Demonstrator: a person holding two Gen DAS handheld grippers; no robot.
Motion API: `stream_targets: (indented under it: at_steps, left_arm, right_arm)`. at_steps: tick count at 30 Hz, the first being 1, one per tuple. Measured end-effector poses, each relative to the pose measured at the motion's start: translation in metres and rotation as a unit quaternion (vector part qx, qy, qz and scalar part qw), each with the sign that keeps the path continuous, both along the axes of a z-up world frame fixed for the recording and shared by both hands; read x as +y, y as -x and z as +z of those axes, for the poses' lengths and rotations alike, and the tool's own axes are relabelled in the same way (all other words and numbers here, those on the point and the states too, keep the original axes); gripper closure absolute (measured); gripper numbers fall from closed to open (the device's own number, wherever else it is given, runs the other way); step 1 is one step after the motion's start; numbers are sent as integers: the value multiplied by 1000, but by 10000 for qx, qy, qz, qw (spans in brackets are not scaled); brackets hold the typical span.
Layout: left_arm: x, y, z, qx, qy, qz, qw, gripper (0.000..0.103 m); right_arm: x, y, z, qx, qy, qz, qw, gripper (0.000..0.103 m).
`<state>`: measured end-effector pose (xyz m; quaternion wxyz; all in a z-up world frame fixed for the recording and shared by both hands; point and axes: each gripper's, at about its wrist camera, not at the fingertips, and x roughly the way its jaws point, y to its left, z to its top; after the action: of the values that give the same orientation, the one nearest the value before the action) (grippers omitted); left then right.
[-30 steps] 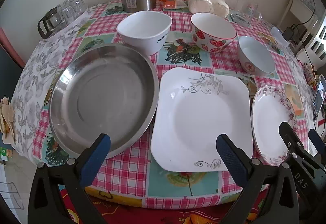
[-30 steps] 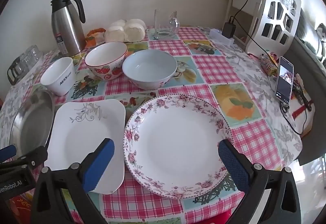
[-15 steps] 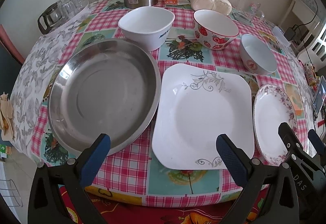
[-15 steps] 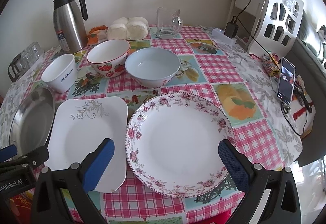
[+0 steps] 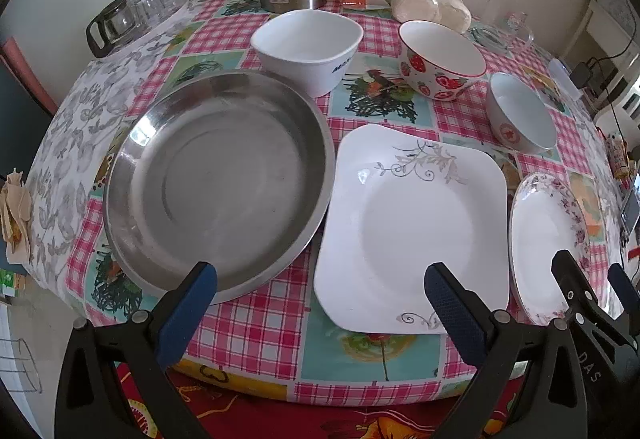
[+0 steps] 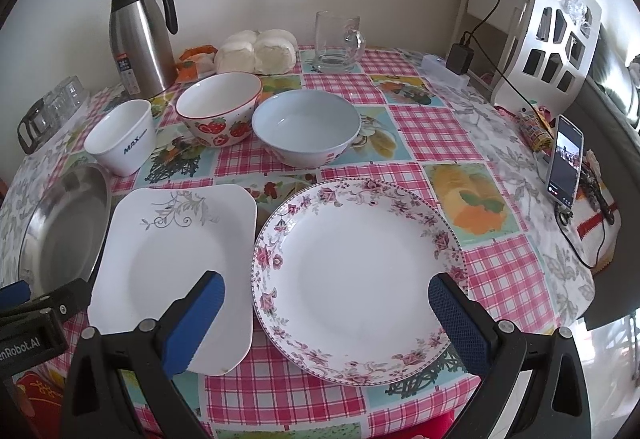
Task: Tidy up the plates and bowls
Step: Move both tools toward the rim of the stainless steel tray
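Pink checked oilcloth [image 6: 404, 127] covers a round table against a pale wall. Along its near edge lie a steel pan [image 5: 218, 179], a square white plate [image 5: 416, 227] and a floral round plate [image 6: 356, 271], side by side. Behind them stand a white MAX bowl [image 6: 122, 137], a strawberry bowl [image 6: 219, 109] and a pale blue bowl [image 6: 306, 133]. Both the left gripper [image 5: 318, 309] and the right gripper [image 6: 326, 313] hover spread wide, grasping nothing.

Table clutter behind the dishes

Steel thermos [image 6: 140, 39] at 11 o'clock, glass mug [image 6: 338, 41] at 12, phone [image 6: 565, 163] at 3, on the checked tablecloth [image 6: 500, 279].
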<state>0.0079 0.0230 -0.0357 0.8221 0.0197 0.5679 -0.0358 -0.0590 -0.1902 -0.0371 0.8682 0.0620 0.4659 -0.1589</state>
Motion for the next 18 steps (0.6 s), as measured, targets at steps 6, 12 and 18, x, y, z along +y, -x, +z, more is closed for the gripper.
stream_targets:
  at_steps: [6, 12, 18]
  left_arm:
    - [5, -1, 0, -3, -3, 60, 10000, 0]
    - [14, -3, -1, 16, 31, 159, 9999, 0]
    - [21, -5, -1, 16, 70, 239, 9997, 0]
  right_arm:
    - [3, -1, -1, 16, 0, 30, 10000, 0]
    - [13, -3, -1, 28, 52, 135, 9999, 0]
    - [23, -6, -2, 47, 109, 233, 9997, 0]
